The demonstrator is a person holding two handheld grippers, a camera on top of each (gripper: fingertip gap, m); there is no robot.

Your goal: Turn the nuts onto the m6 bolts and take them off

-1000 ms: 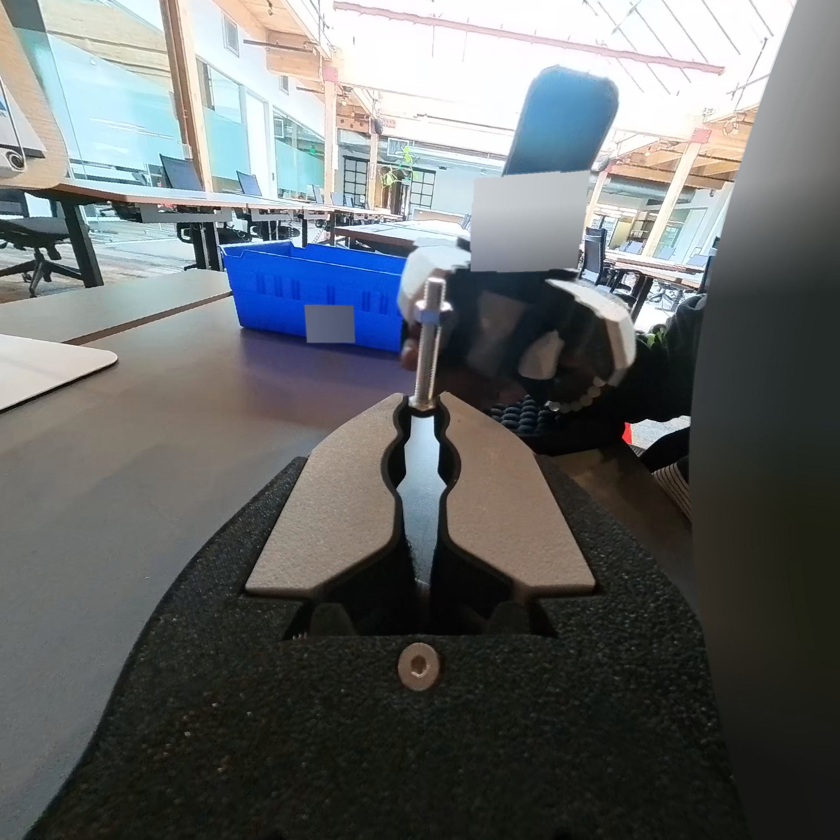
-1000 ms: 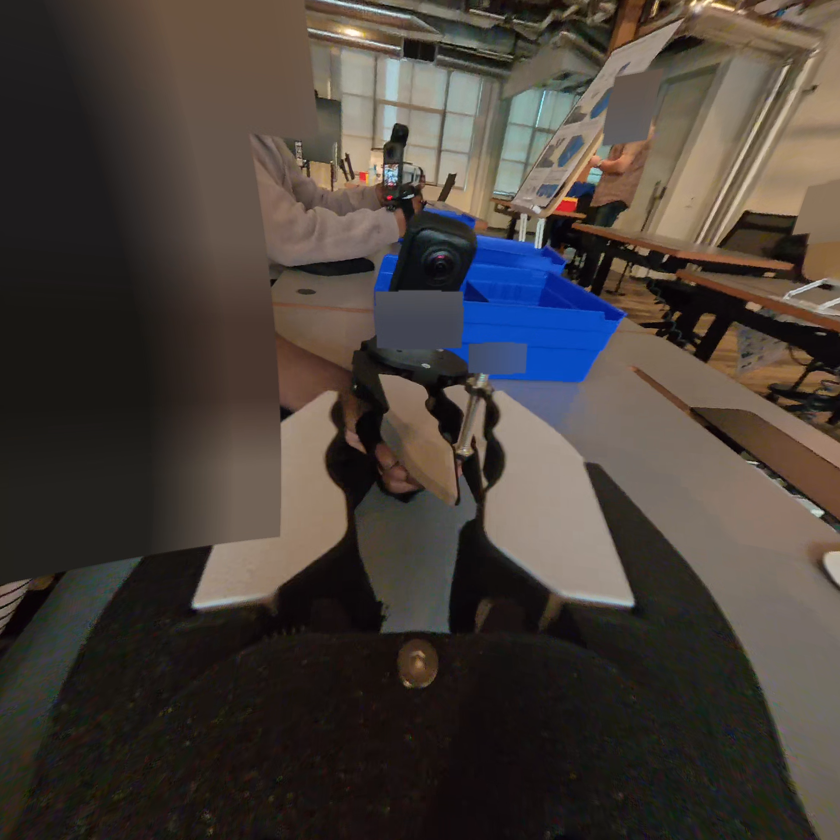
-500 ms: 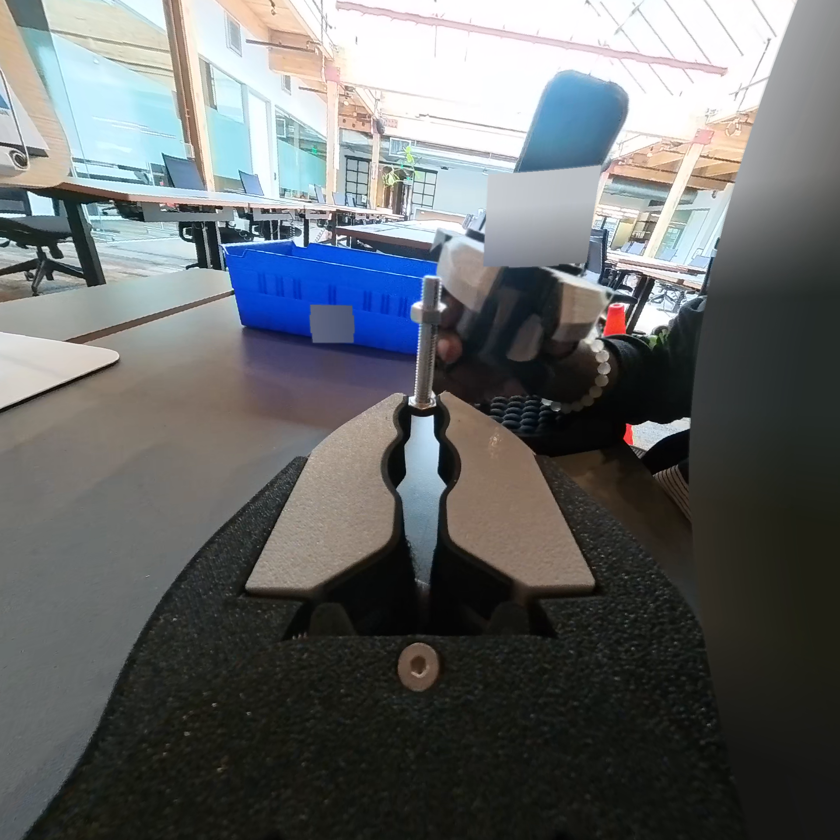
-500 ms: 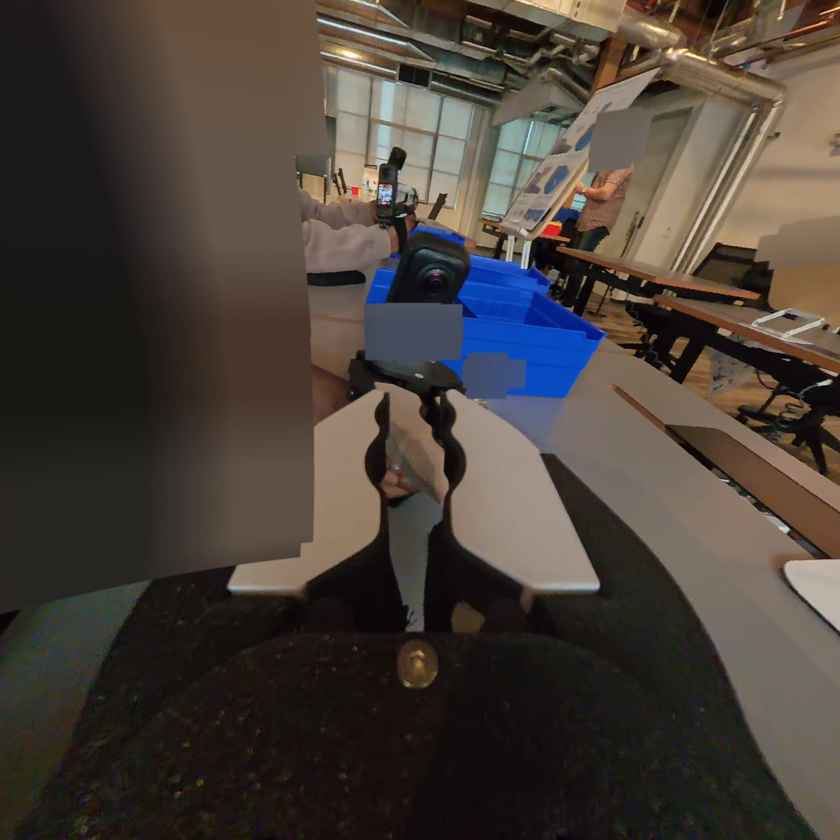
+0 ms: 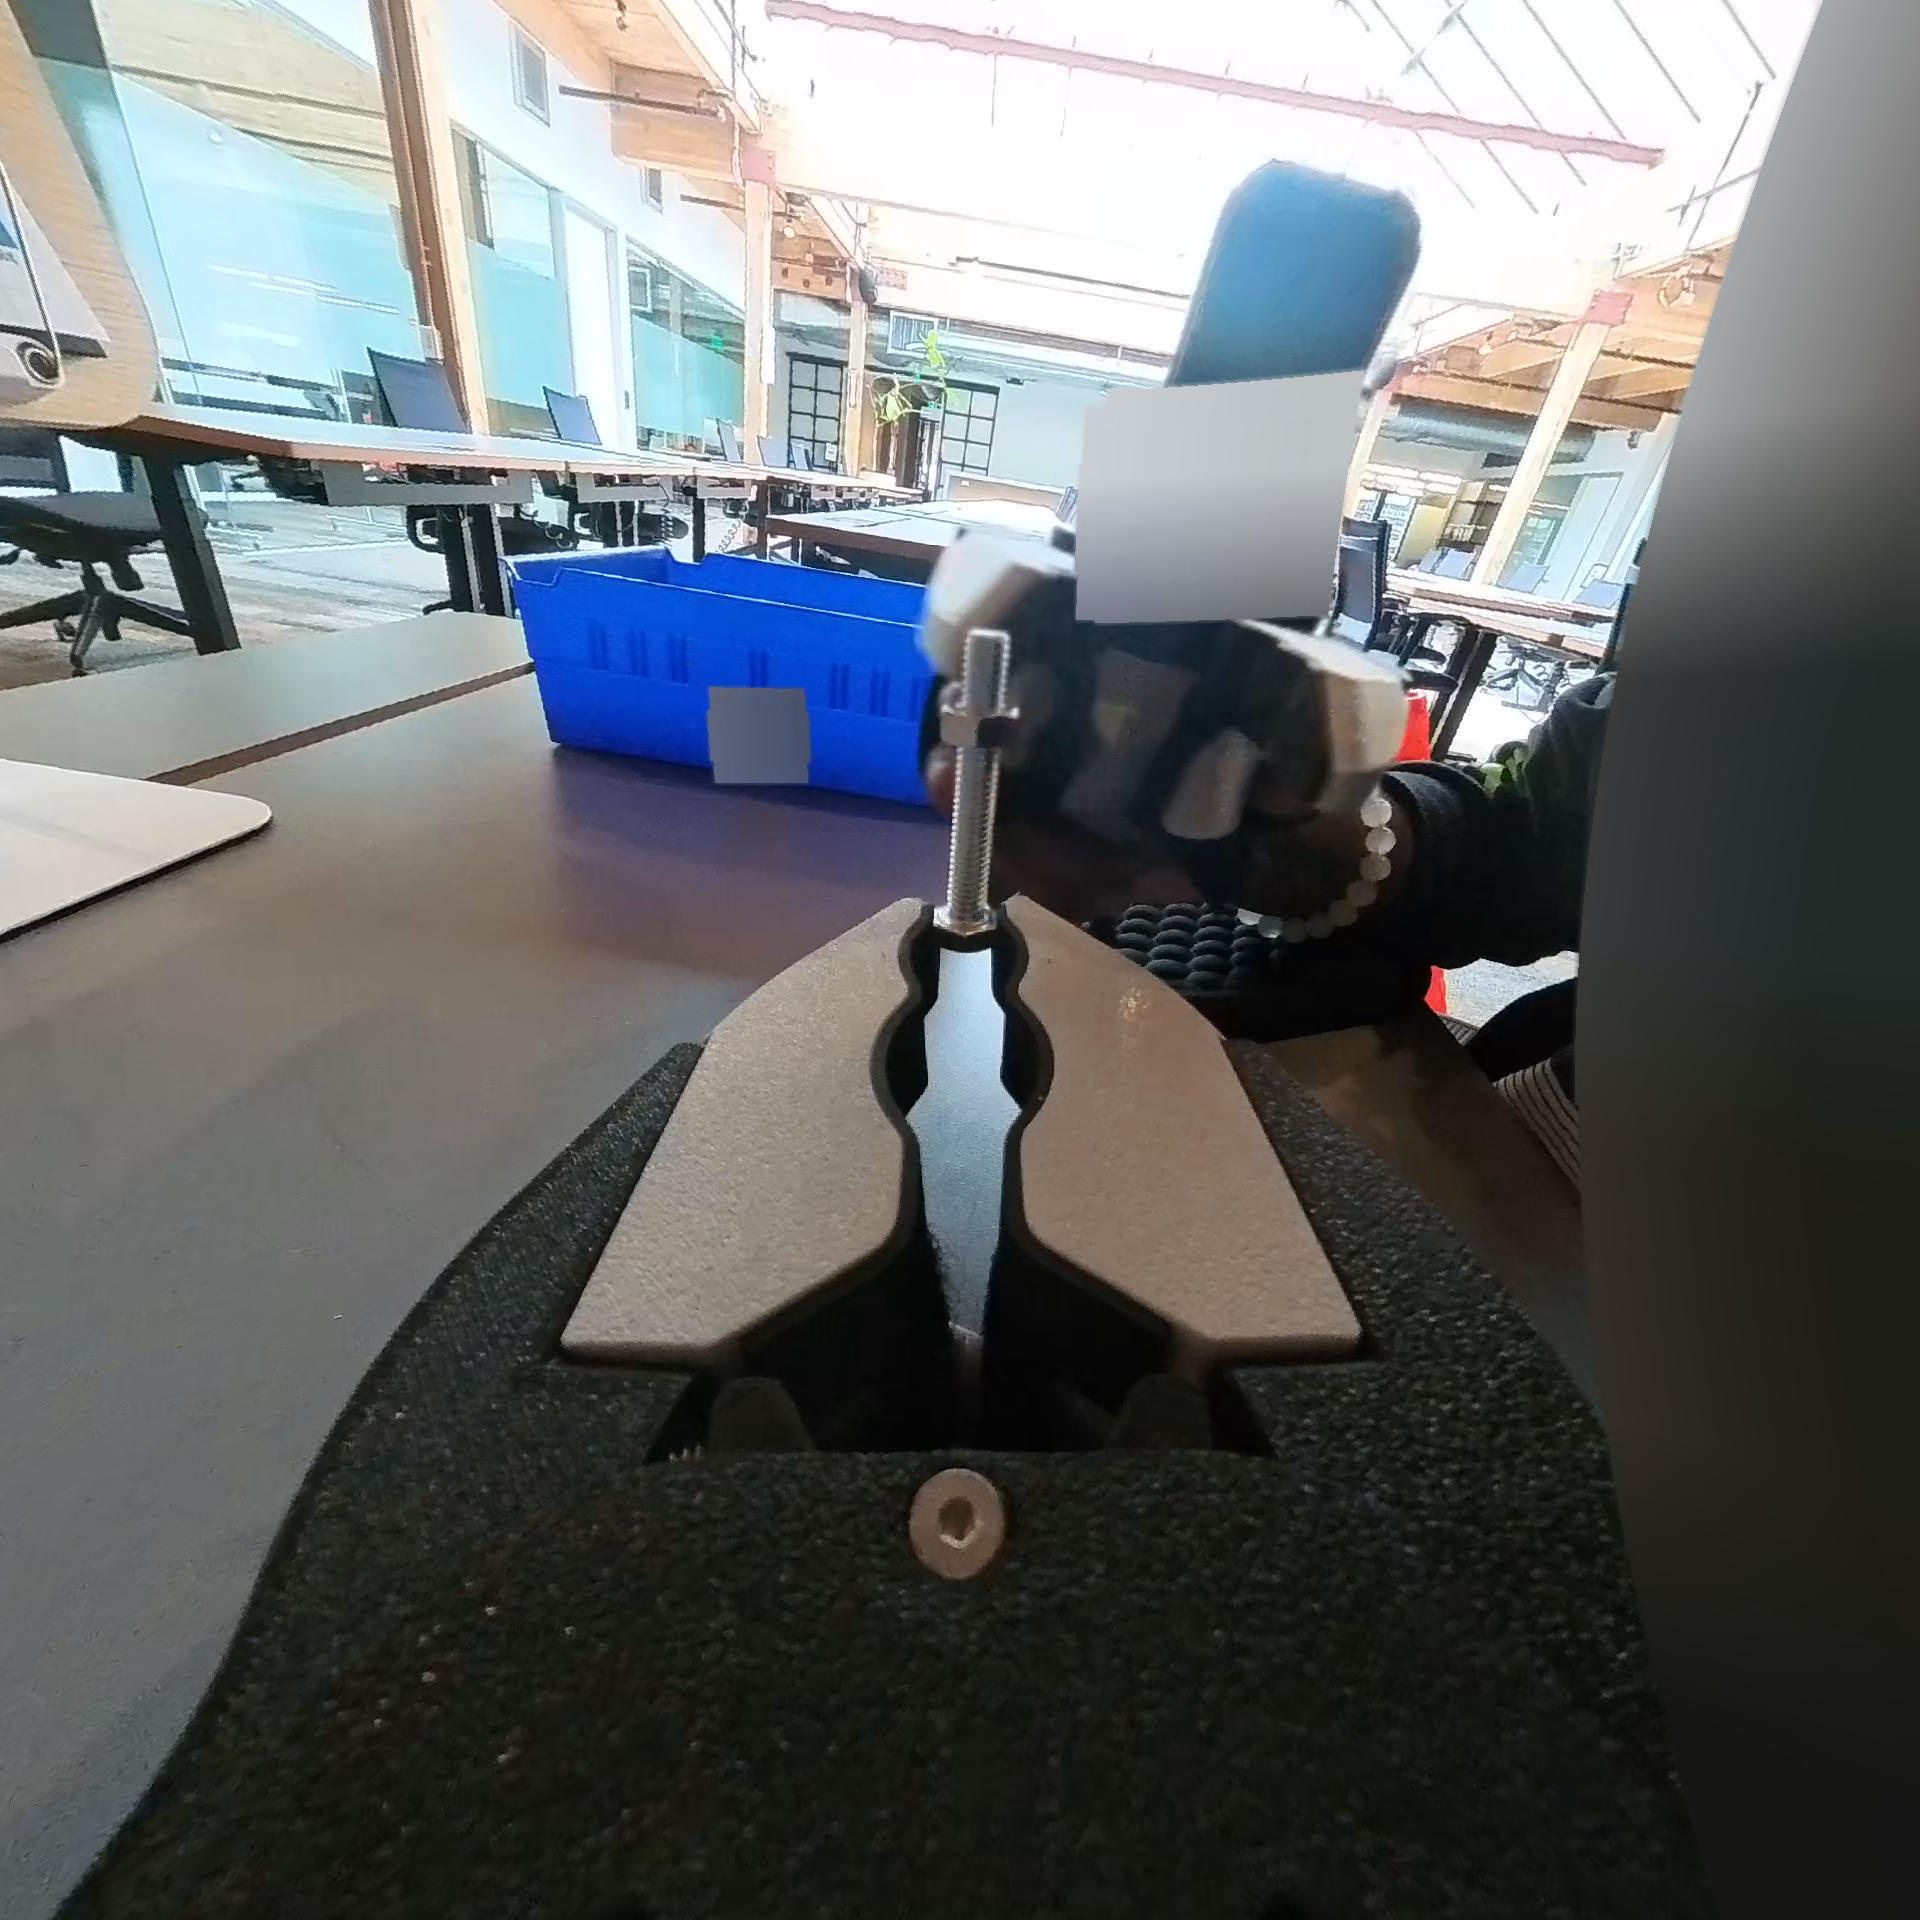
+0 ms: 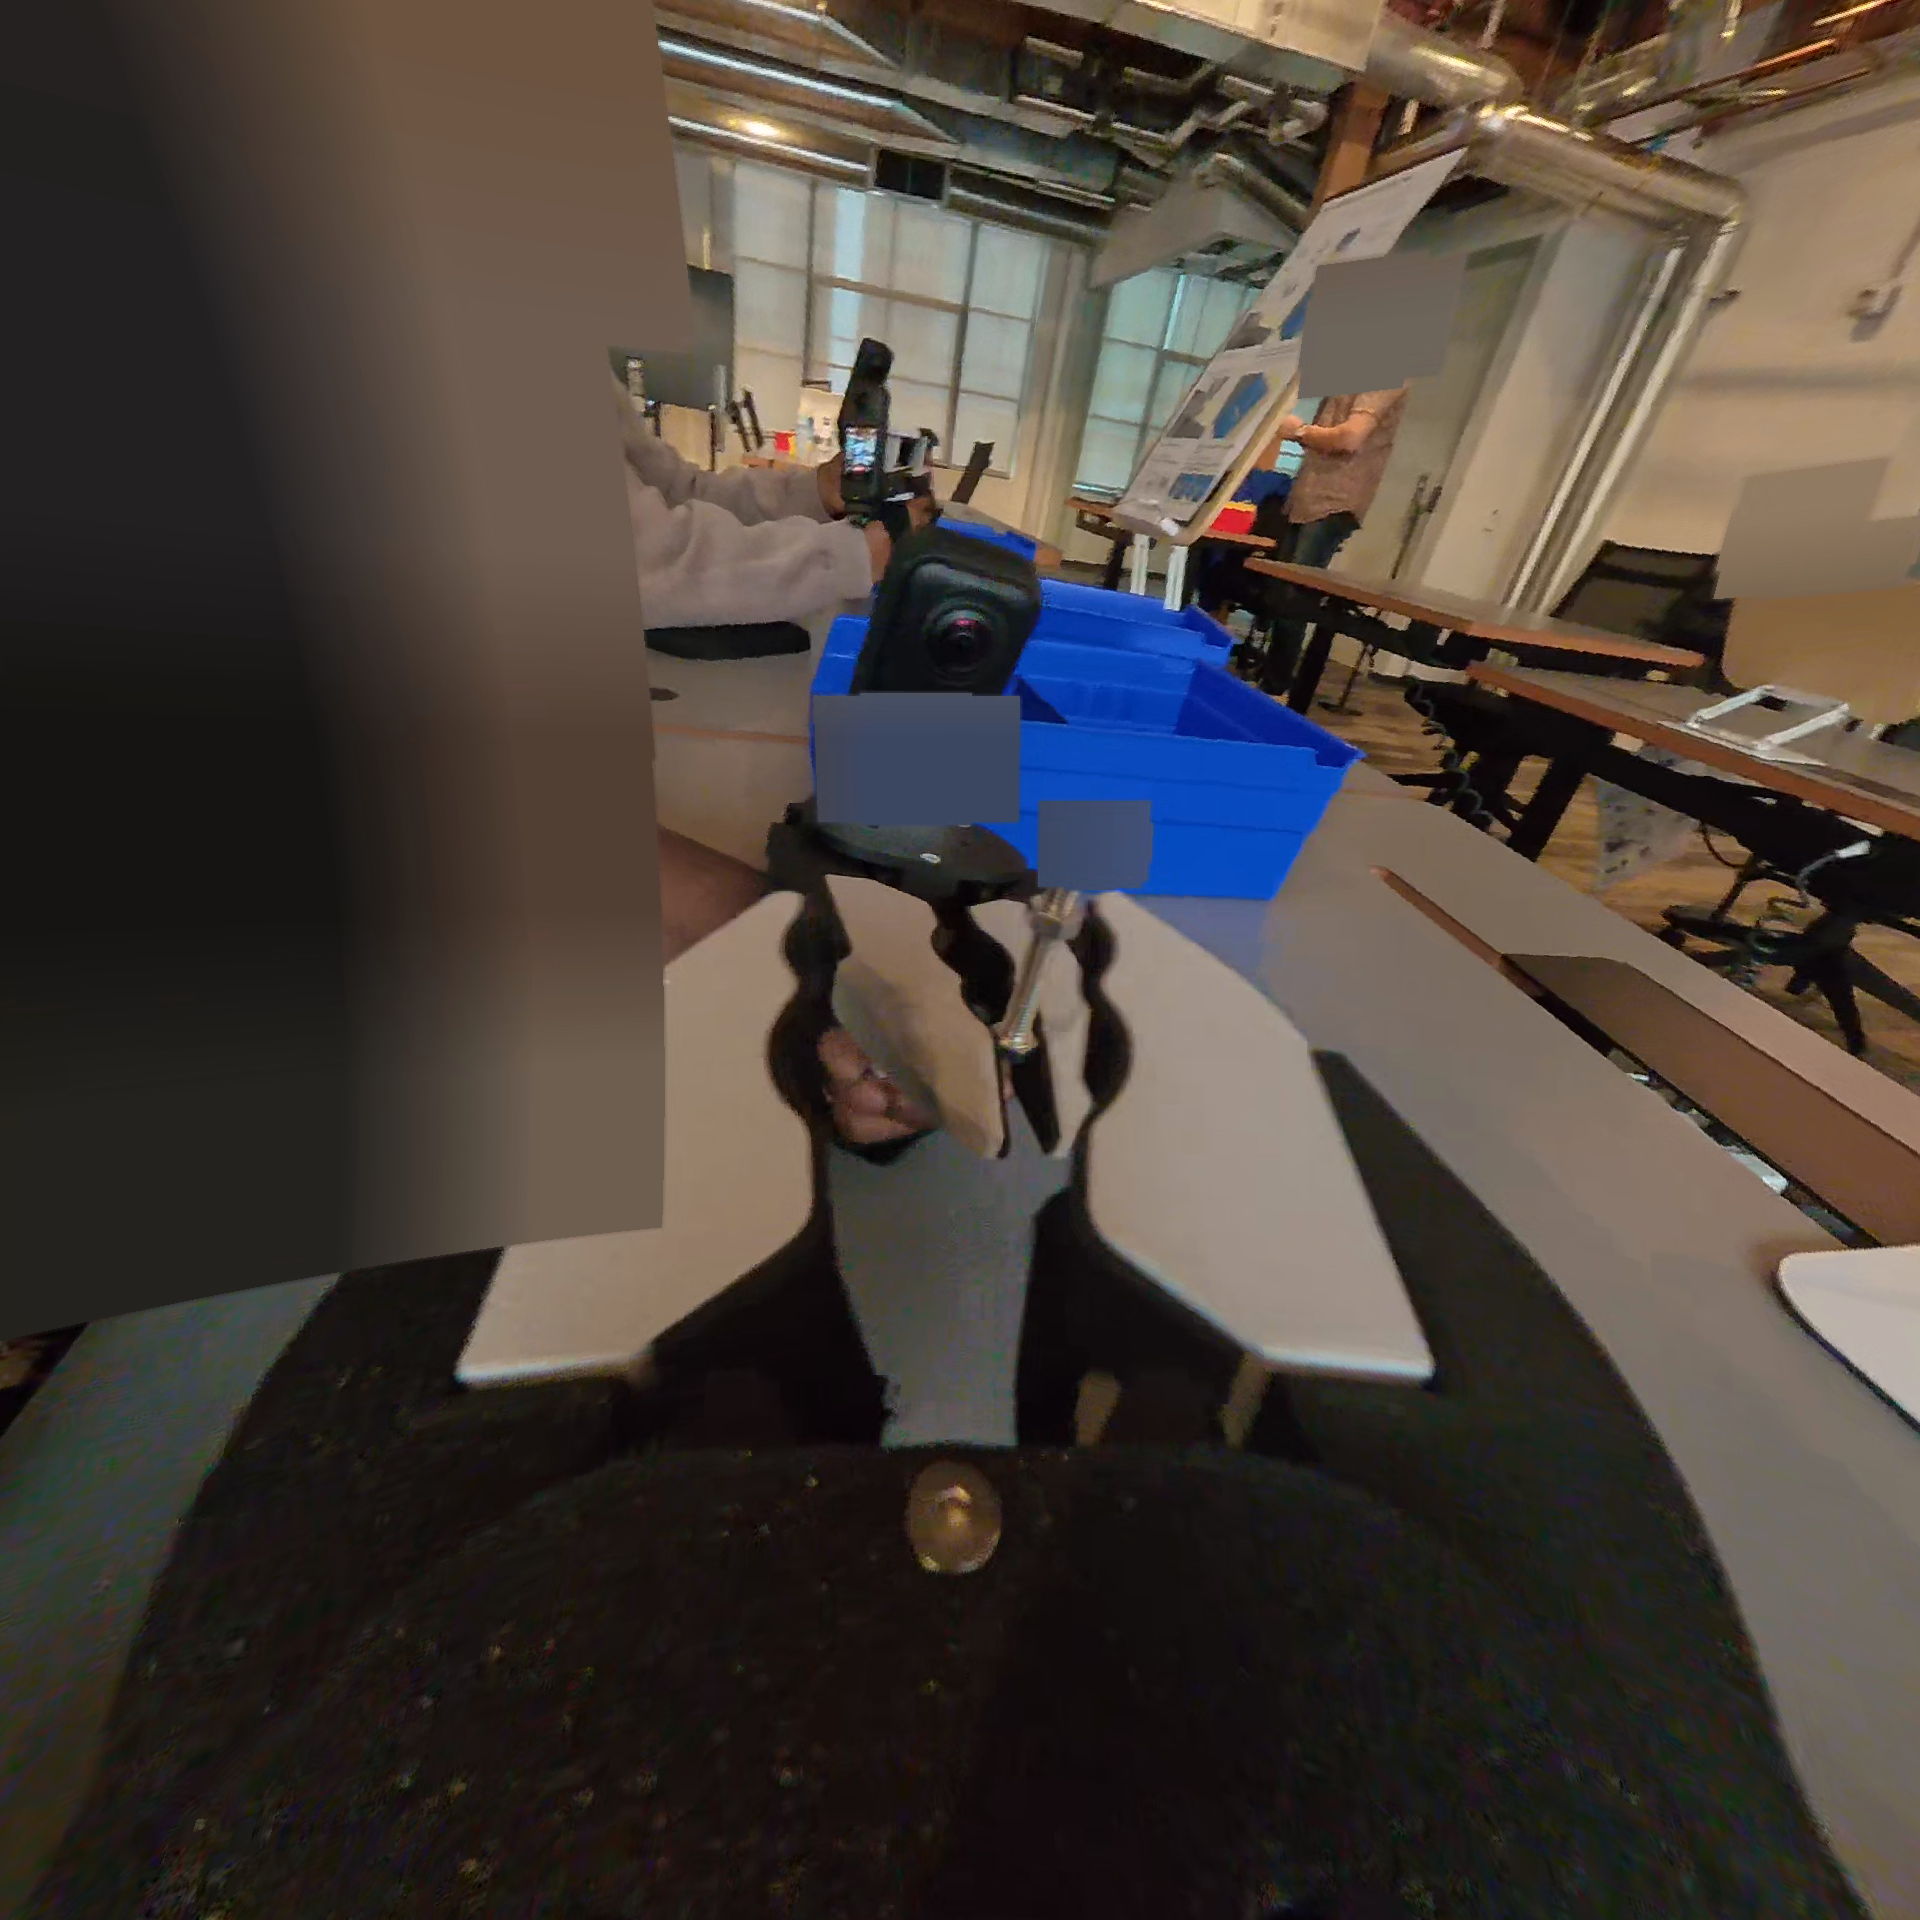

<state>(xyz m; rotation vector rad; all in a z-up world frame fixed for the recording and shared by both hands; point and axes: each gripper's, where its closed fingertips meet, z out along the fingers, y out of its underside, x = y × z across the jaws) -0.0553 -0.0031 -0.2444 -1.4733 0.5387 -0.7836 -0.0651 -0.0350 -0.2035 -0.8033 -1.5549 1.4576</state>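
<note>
Gripping the hex head of a silver bolt (image 5: pixel 968 790) at its very tips, the left tool (image 5: pixel 966 920) is clenched and holds the bolt upright just above centre frame, over the dark bench (image 5: pixel 312 1039). A nut (image 5: pixel 977 715) sits near the top of the threads.

The change is at the right tool (image 6: pixel 971 935). Half a second earlier its fingers were drawn nearly together around the nut; now they stand wide apart again, much as a second ago. In the right wrist view the bolt rises between the spread fingers (image 6: pixel 1195 1039), near the right-hand one, with no pad seen pressing on it, so this tool is released. In the left wrist view it appears blurred behind the bolt top, upper right of centre.

This likely marks the reset between turns: pinch, twist, let go, regrip. The nut is high on the bolt; whether it is going on or coming off cannot be told. A blue bin (image 5: pixel 727 675) stands behind.
</note>
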